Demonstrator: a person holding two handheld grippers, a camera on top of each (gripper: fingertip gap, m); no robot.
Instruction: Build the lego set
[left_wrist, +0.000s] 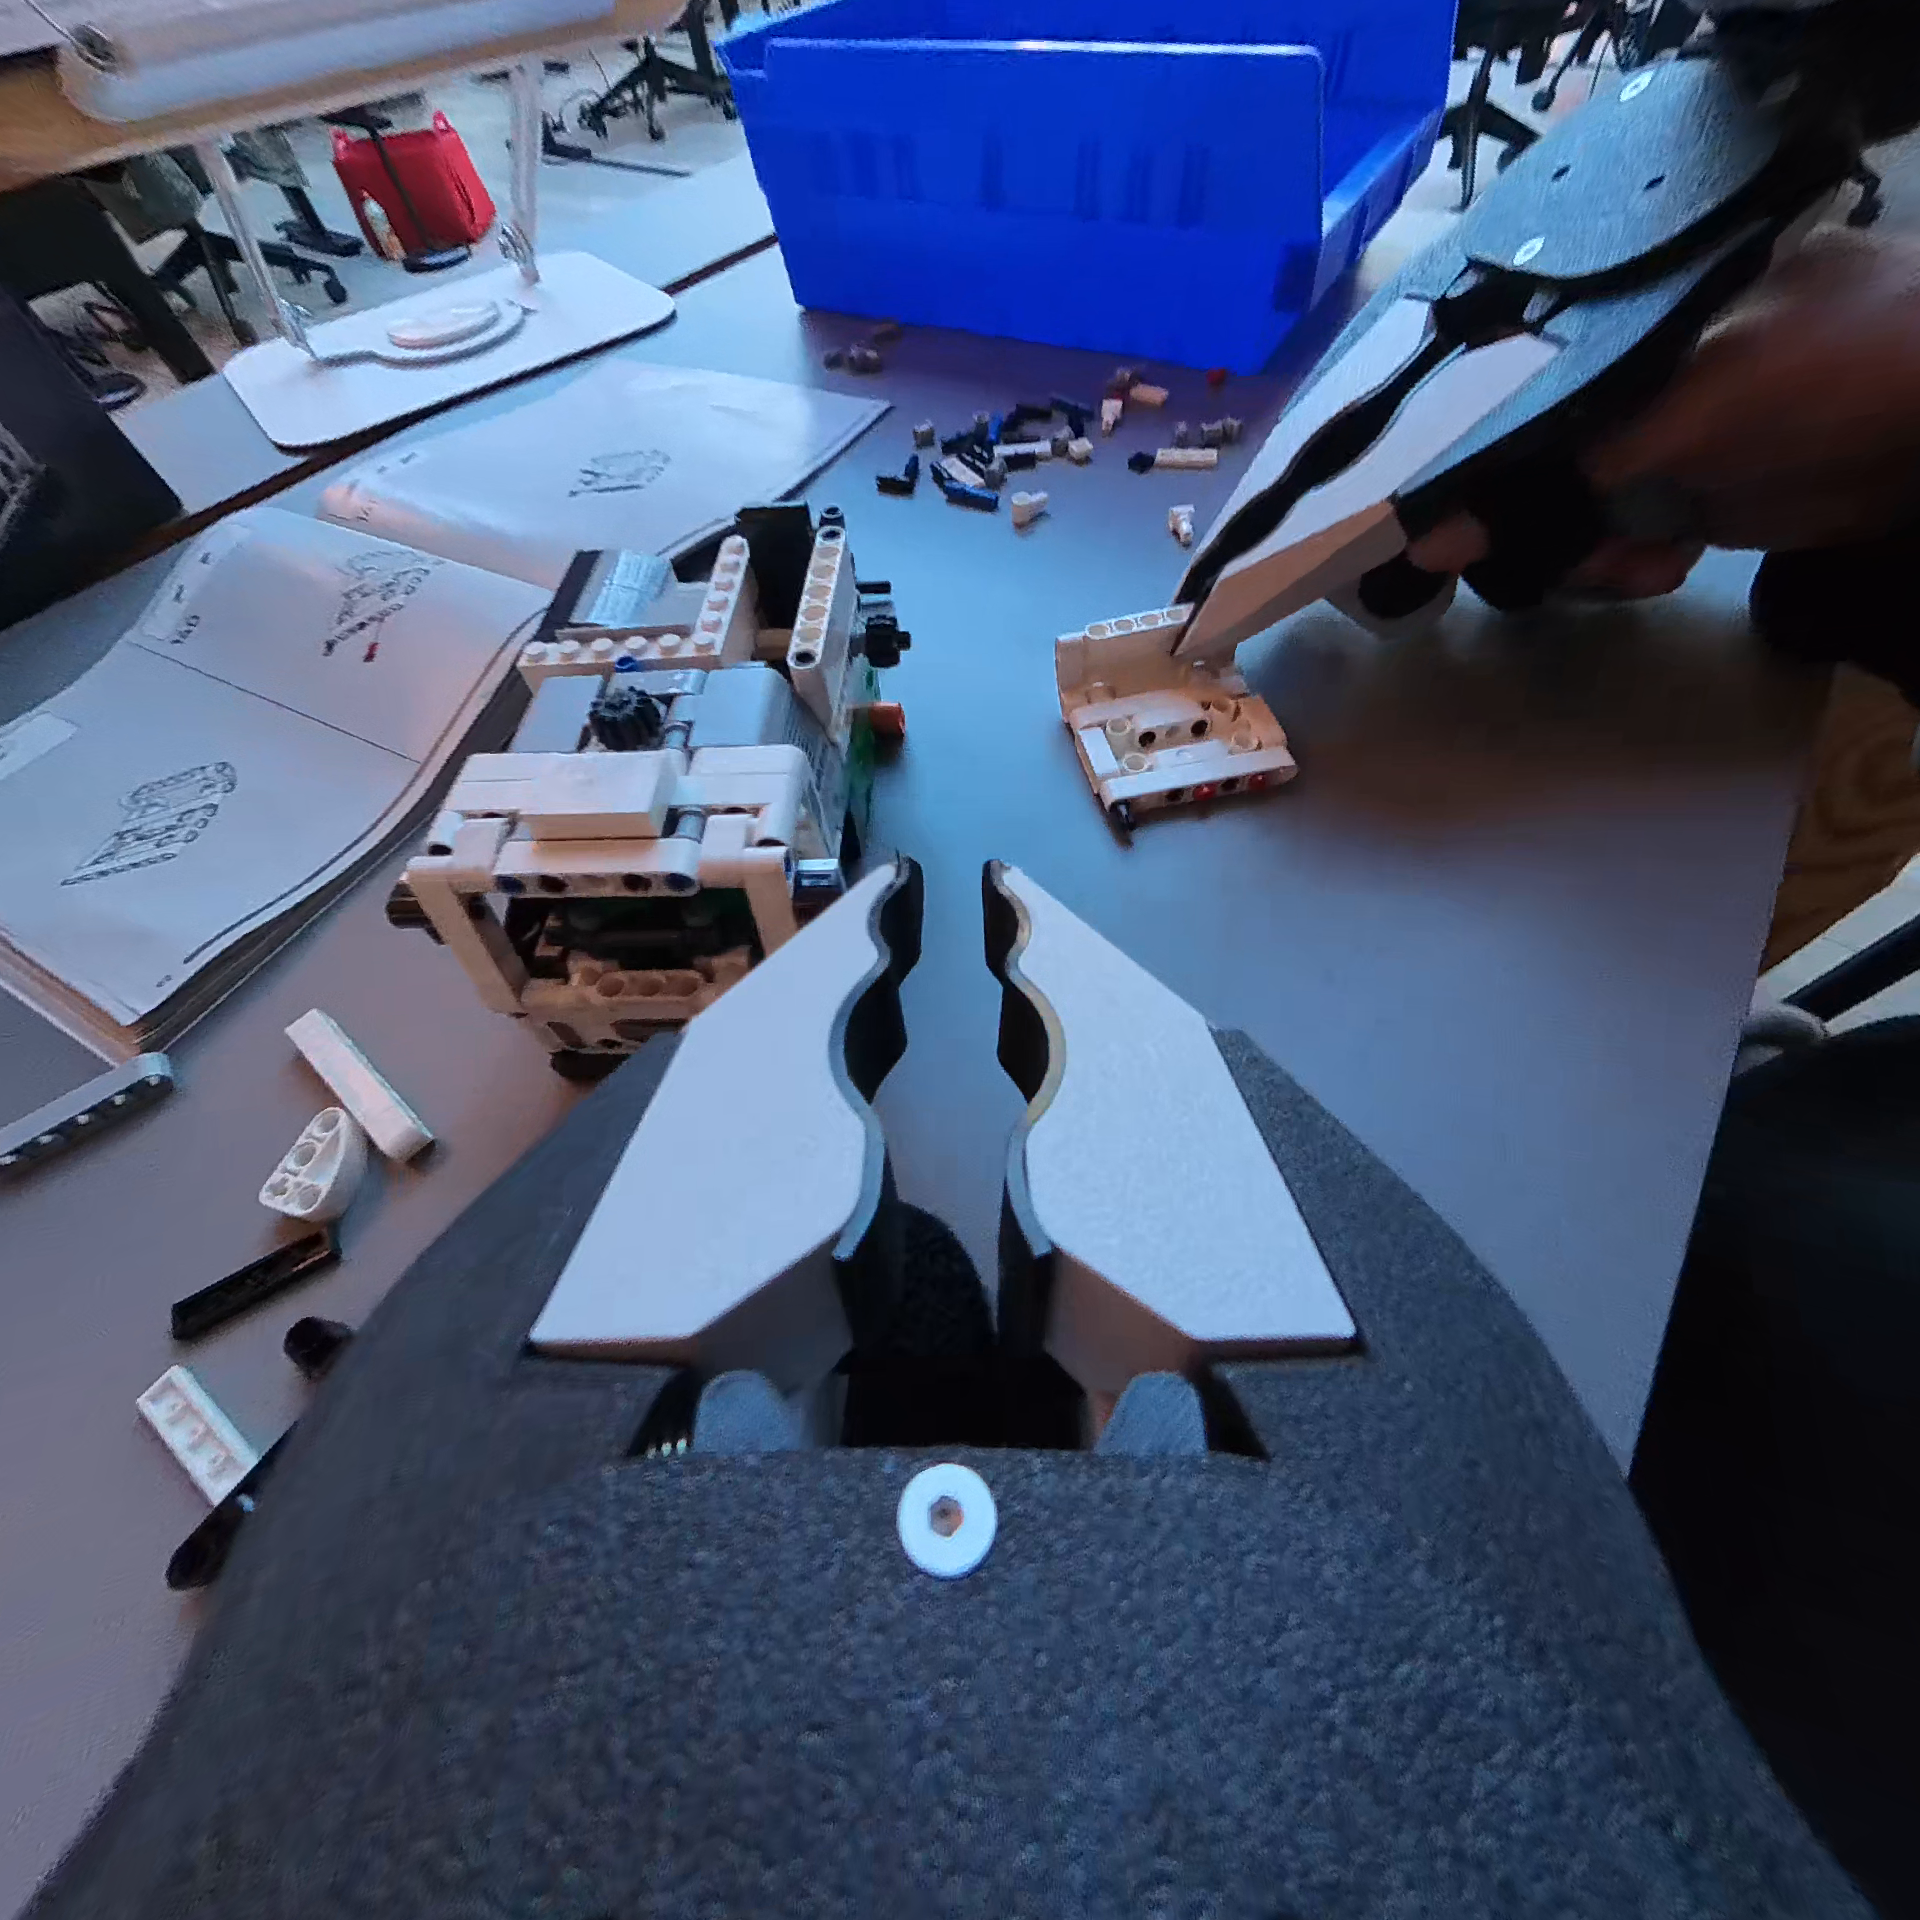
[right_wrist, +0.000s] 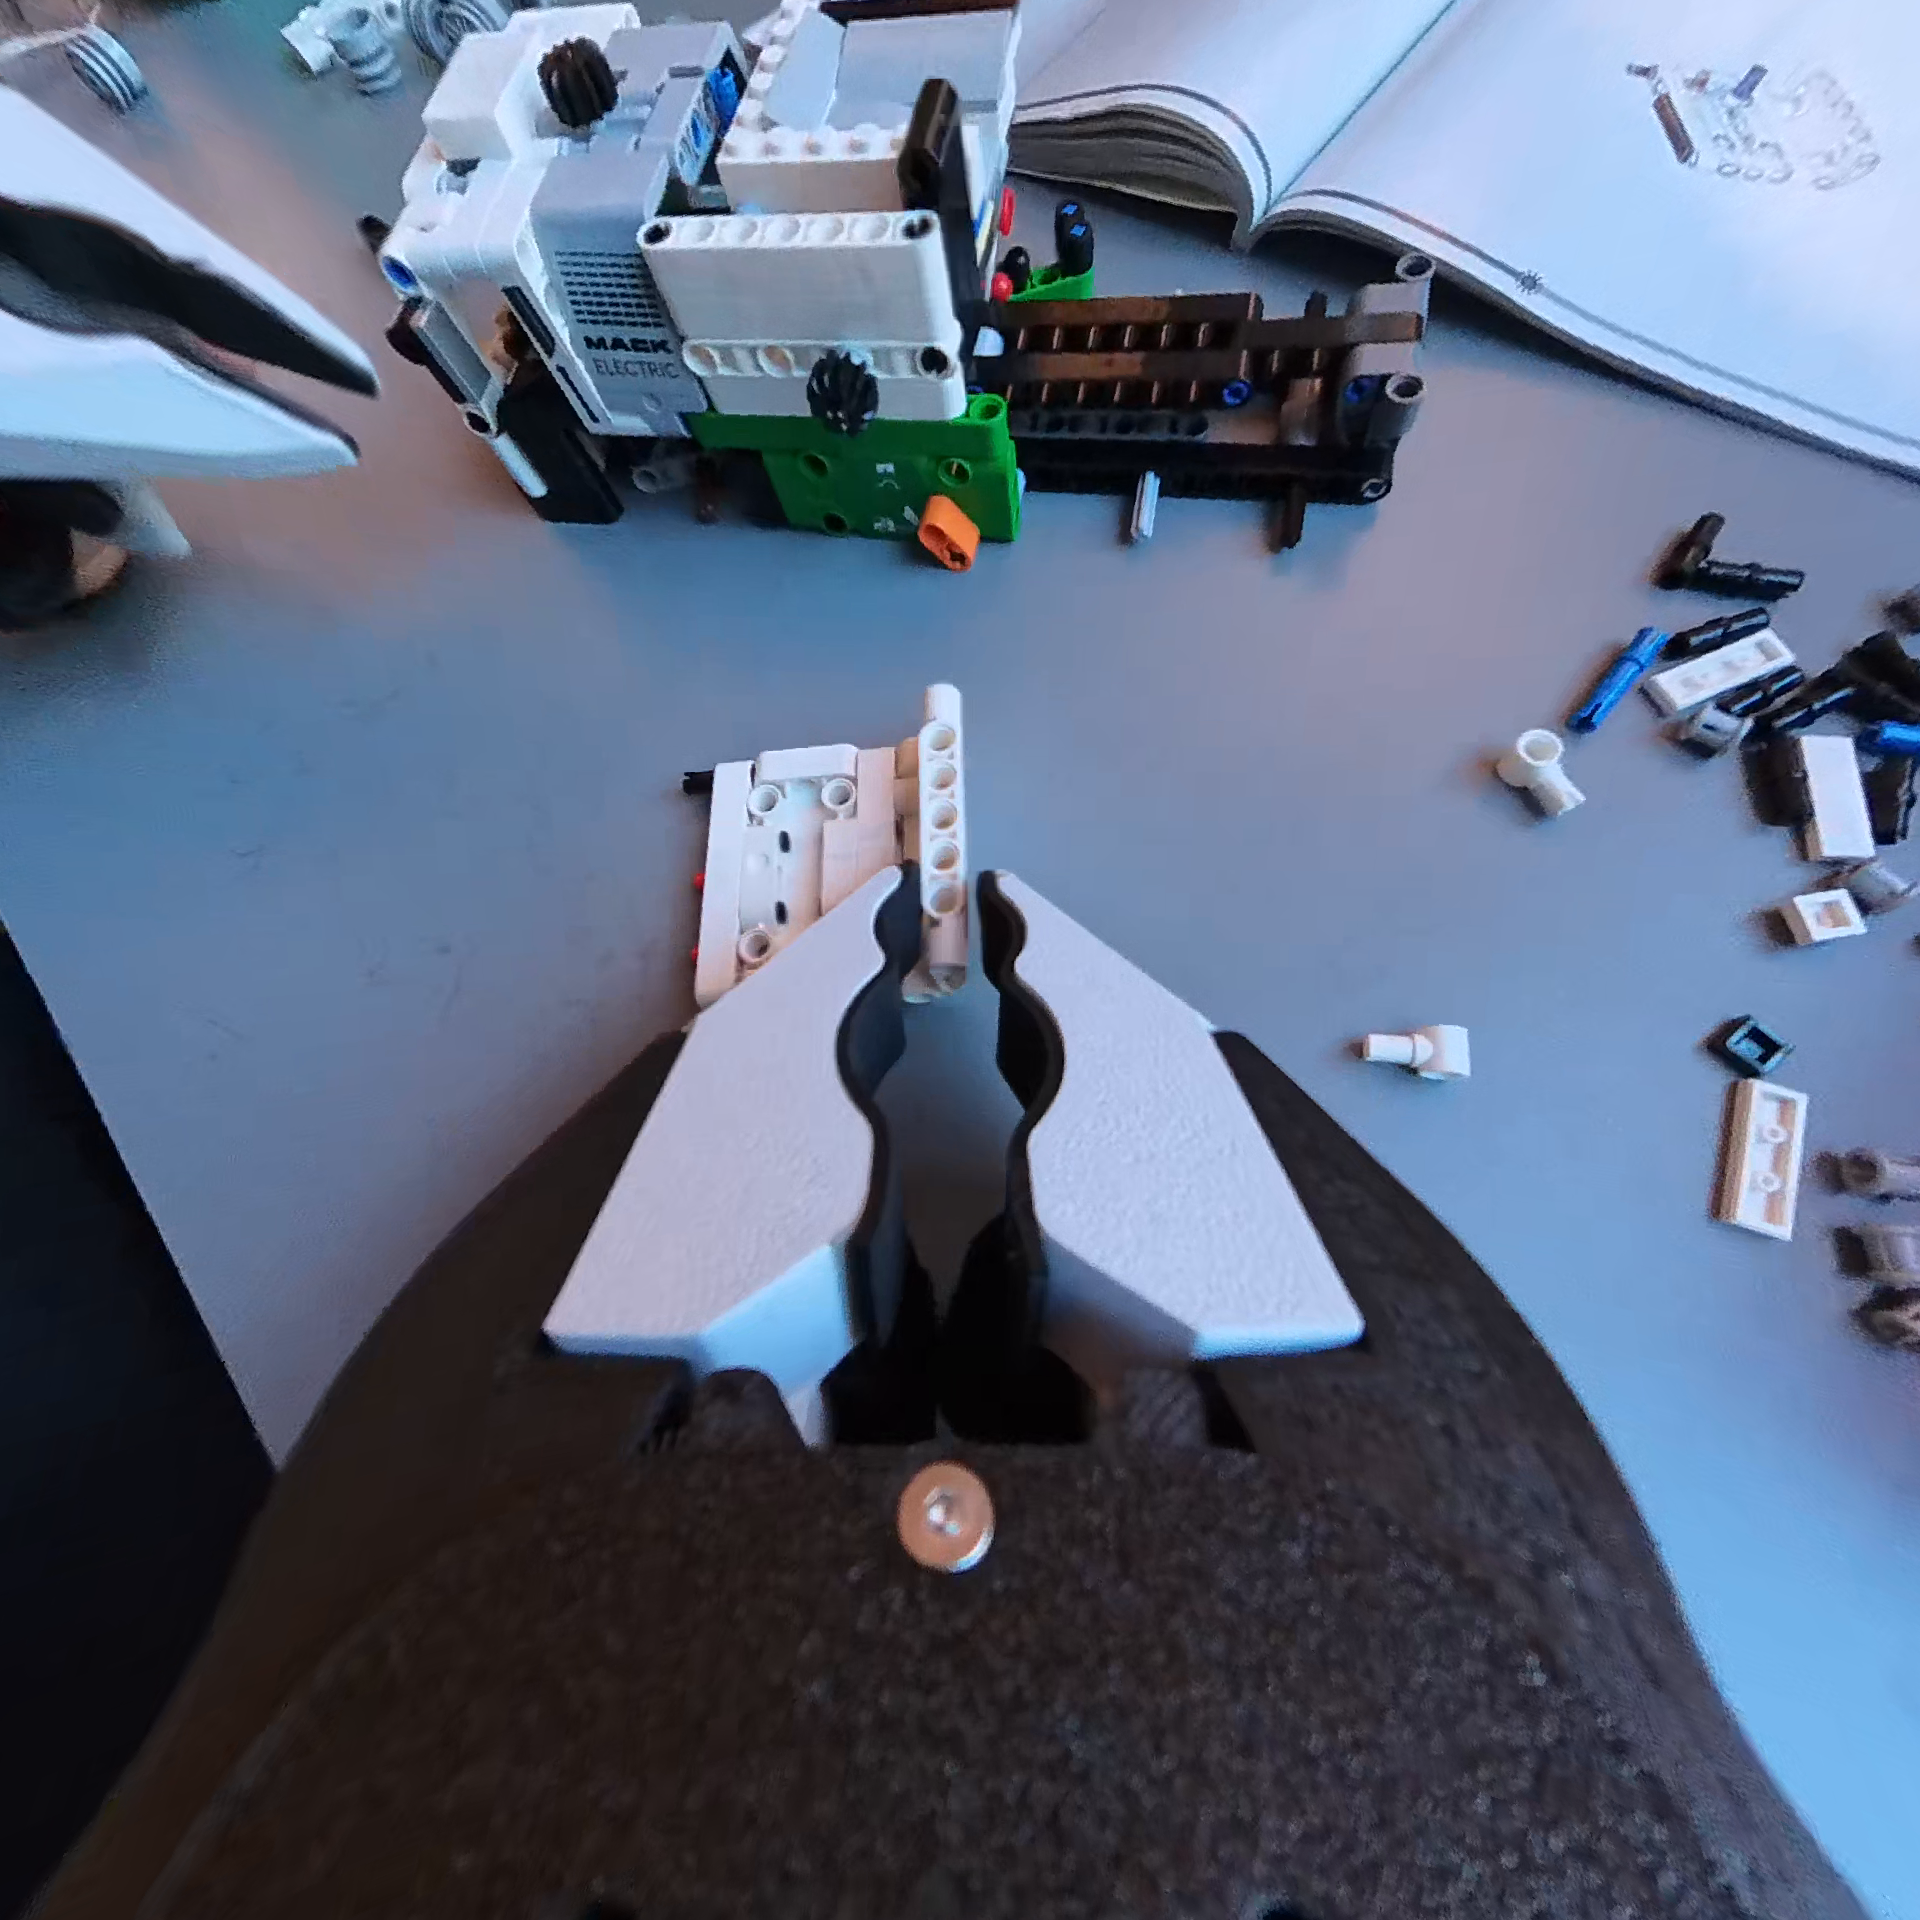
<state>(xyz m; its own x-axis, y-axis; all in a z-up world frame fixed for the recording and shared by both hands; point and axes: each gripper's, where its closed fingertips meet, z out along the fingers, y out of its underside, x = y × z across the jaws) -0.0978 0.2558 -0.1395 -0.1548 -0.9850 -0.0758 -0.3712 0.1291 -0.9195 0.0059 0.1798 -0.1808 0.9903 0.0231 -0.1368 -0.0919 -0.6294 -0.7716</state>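
Grey tabletop (left_wrist: 1455, 987), booklet (left_wrist: 208, 748) at left. We keep left gripper (left_wrist: 951, 883) slightly spread, empty, beside truck body (left_wrist: 665, 790). Right gripper (right_wrist: 940, 899) pinches white beam (right_wrist: 940, 821) on small sub-assembly (right_wrist: 790, 862), well apart from truck. We judge: steady base, press straight.

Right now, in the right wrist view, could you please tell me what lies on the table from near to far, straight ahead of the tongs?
Right tongs closed on a white holed beam → small white assembly → bare grey table → half-built truck.
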